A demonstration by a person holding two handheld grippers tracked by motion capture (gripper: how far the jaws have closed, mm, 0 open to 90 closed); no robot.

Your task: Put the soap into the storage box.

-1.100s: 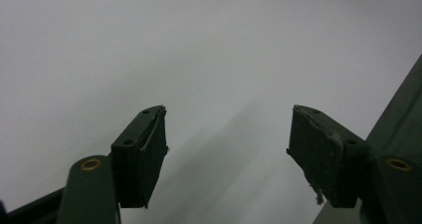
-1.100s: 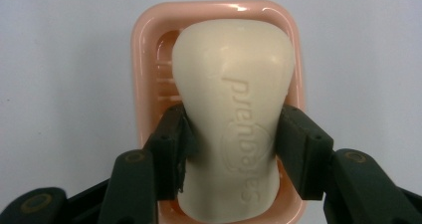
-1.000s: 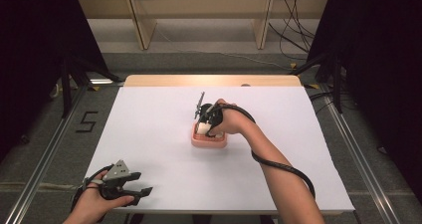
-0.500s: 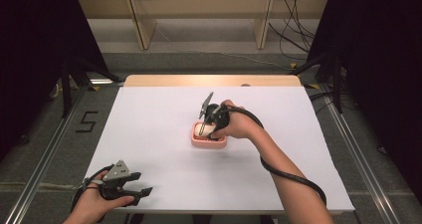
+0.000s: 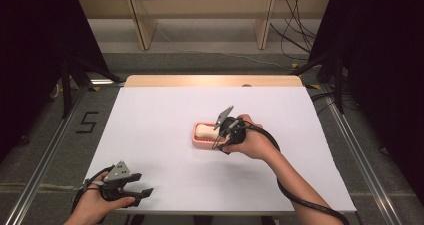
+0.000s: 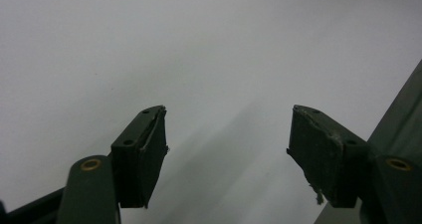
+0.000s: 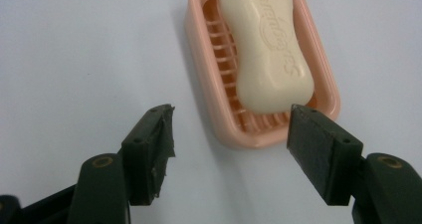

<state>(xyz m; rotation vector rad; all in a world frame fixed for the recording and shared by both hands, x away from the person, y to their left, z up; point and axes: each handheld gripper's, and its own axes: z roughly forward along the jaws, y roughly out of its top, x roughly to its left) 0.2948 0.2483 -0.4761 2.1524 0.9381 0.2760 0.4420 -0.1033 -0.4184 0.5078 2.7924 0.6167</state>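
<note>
Here, soap (image 7: pixel 268 50): lying lengthwise in the pink soap dish (image 7: pixel 209 84), mid-counter (image 5: pixel 165 110).
Right gripper (image 7: pixel 231 134): hovering just near of the dish, fingers apart, probably lining up to straddle it.
Left gripper (image 6: pixel 226 144): idling at the near-left corner, fingers apart, holding nothing.

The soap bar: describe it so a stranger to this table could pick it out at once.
On the white table, look near the middle, just in front of the right gripper, whose jaws stand open. There sits a pink ribbed soap dish; the soap bar lies inside it, cream-coloured, waisted, with raised lettering.
</note>
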